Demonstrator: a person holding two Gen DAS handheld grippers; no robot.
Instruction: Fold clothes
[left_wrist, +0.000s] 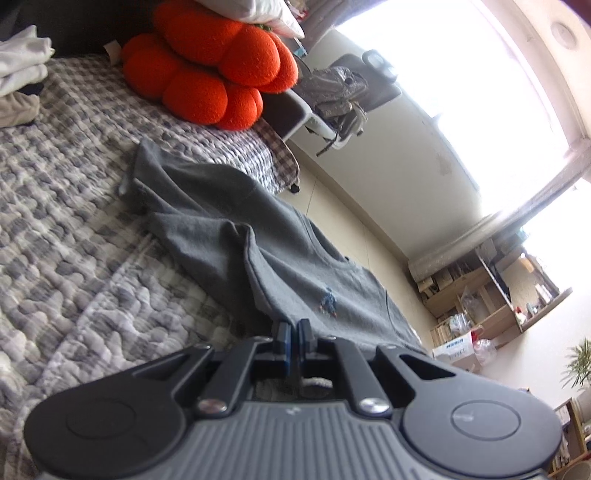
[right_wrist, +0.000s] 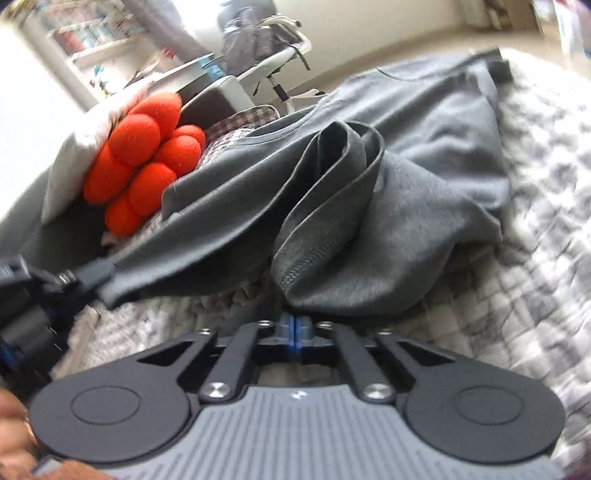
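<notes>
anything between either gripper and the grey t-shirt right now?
Nothing visible. Both are already on the grey T-shirt: the left gripper is shut on an edge, and the right gripper is shut at the bunched hem. The orange pumpkin cushion sits beyond the shirt on the checked quilt.

Window (left_wrist: 461, 92) glare blown out; right wrist view motion-blurred; edges warped.
</notes>
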